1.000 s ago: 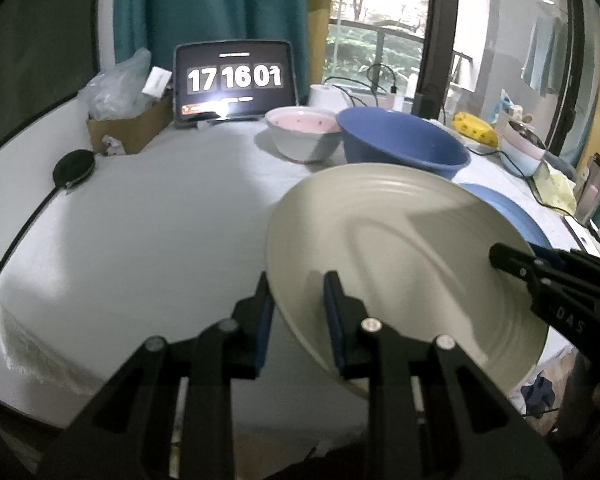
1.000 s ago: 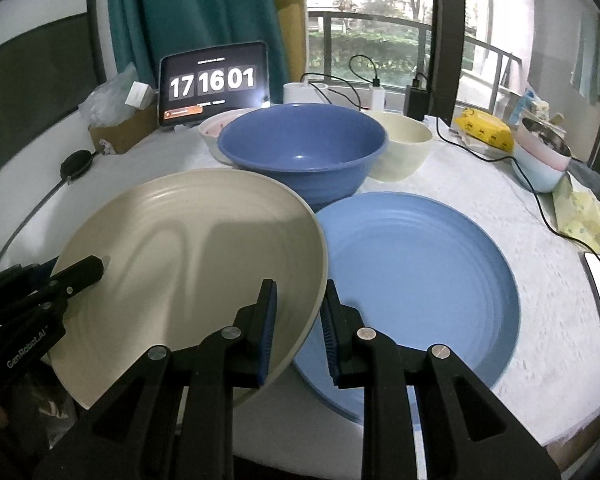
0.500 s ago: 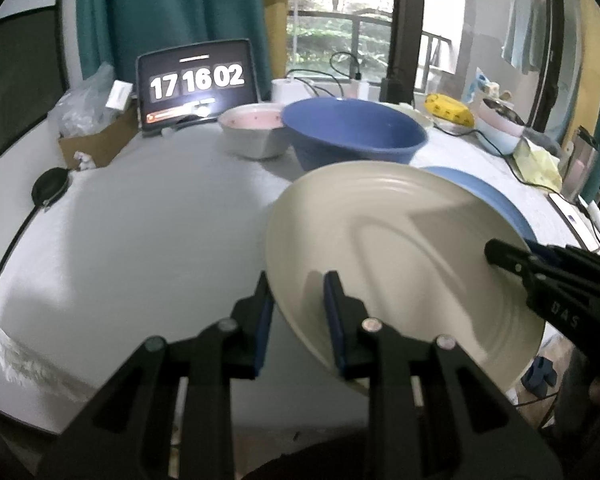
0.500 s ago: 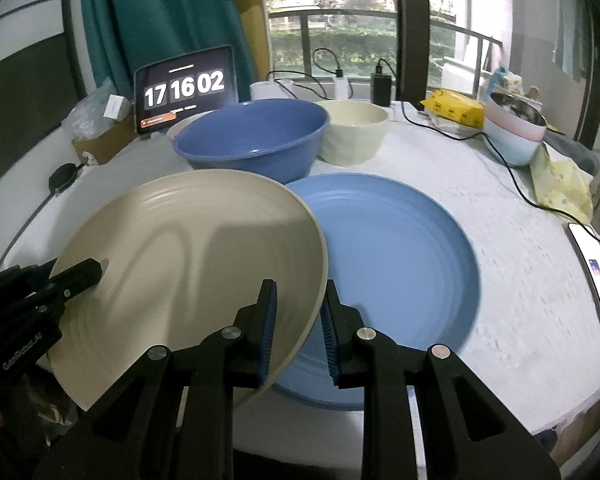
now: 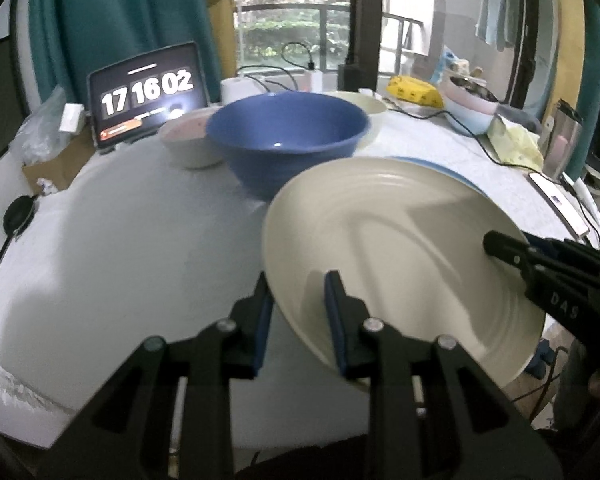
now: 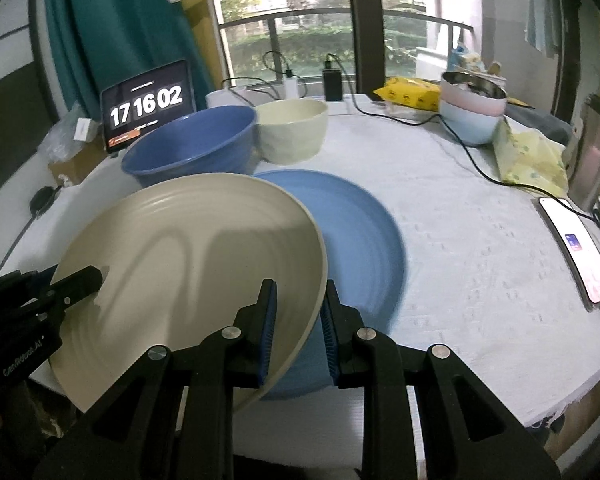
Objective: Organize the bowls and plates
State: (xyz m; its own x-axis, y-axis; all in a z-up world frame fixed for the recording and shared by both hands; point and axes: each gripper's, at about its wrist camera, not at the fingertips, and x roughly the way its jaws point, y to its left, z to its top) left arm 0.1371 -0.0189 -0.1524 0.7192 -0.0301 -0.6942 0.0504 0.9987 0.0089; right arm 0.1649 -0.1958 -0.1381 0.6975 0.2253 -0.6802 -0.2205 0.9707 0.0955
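White table (image 6: 460,240): both claws, left (image 5: 298,300) and right (image 6: 298,312), pinching cream plate (image 6: 188,264) over blue plate (image 6: 360,232)

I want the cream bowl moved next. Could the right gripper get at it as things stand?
Probably not yet. The right gripper is clamped on the beige plate, shared with the left gripper. The table towards the cream bowl looks clear.

A round table under a white textured cloth (image 6: 460,240) fills the near ground; far behind it, a teal curtain (image 6: 112,40) hangs left of a dark-framed window (image 6: 364,20) showing daylight and greenery
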